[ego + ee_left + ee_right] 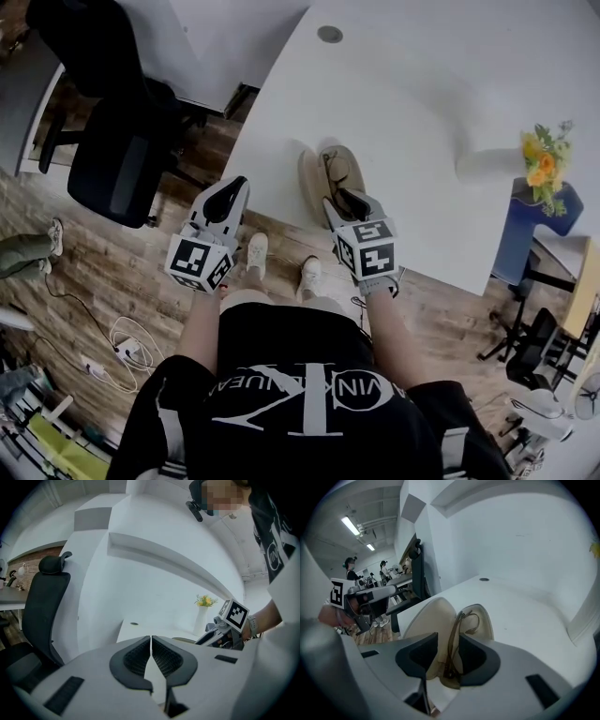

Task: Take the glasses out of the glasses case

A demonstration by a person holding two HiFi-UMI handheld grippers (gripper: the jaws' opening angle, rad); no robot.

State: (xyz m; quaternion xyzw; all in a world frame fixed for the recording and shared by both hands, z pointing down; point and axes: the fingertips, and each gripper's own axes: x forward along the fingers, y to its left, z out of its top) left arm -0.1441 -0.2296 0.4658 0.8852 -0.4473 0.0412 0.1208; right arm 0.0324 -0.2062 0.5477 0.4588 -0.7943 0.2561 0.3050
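An open beige glasses case (314,178) lies near the front edge of the white table (412,112), its lid folded out to the left. Dark-framed folded glasses (339,172) rest in it. My right gripper (349,199) points down into the case. In the right gripper view its jaws straddle the glasses (457,630): the frame lies against the right-hand pad and a gap shows at the left-hand pad (423,653). My left gripper (228,195) hovers at the table's edge to the left of the case, shut and empty, its pads (140,658) touching.
A vase of yellow flowers (544,169) stands at the table's right, also visible from the left gripper (205,603). A black office chair (112,159) stands left of the table. A round cable grommet (329,34) sits at the table's far side.
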